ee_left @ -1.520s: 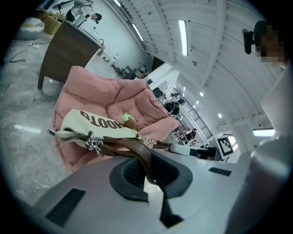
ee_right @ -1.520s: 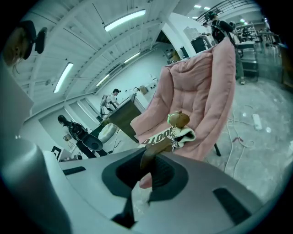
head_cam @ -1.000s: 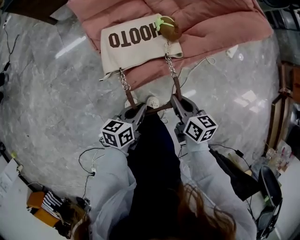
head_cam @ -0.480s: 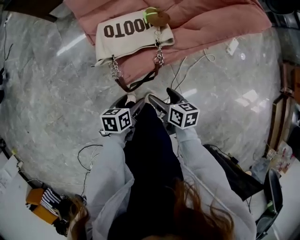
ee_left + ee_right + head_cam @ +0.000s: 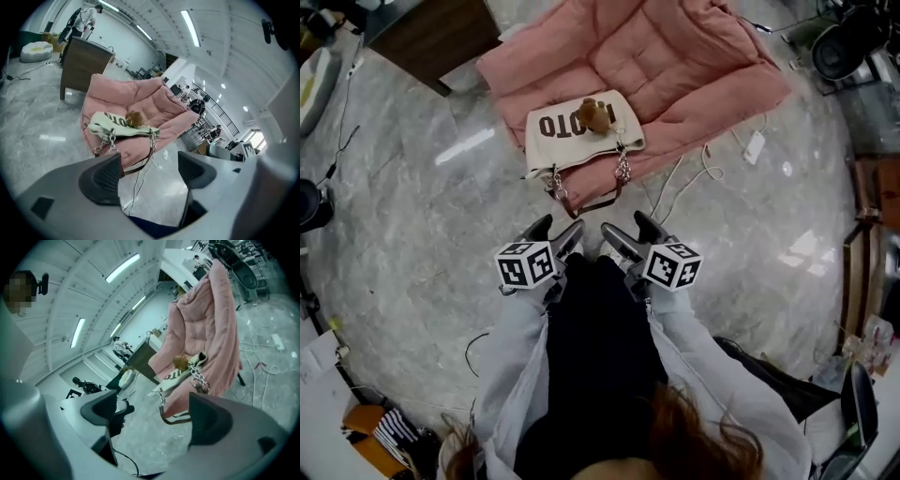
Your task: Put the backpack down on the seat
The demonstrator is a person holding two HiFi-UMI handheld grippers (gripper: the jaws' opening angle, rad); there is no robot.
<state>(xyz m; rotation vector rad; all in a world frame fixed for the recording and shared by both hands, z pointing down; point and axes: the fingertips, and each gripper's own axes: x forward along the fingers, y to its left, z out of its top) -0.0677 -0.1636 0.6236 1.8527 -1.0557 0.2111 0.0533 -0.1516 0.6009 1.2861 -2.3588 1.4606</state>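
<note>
Hands: I hold both low and close in front of my body, side by side, pale sleeves [image 5: 511, 366] running up to them. Both point forward and somewhat down, toward the seat [image 5: 675, 66].
Left gripper [image 5: 558, 228]: jaws wide and just been opening. Nothing sits between them; through the gap I see only floor [image 5: 412, 234].
Right gripper [image 5: 626, 227]: jaws wide too, also just been opening, with nothing between them.
Backpack [image 5: 572, 131]: cream with dark lettering, lying on the seat near its front edge, well apart from both grippers. A small brown toy [image 5: 595, 114] rests on top. Its chains and brown strap [image 5: 595, 202] hang over the seat's front.
Seat: pink and quilted, with its back rising behind the backpack.
Floor: glossy grey marble. A white cable [image 5: 694, 173] trails beside the seat.
Room: a dark wood cabinet [image 5: 431, 37] stands near the seat's far left corner. Both gripper views show strip lights on a white ceiling and desks far back.
</note>
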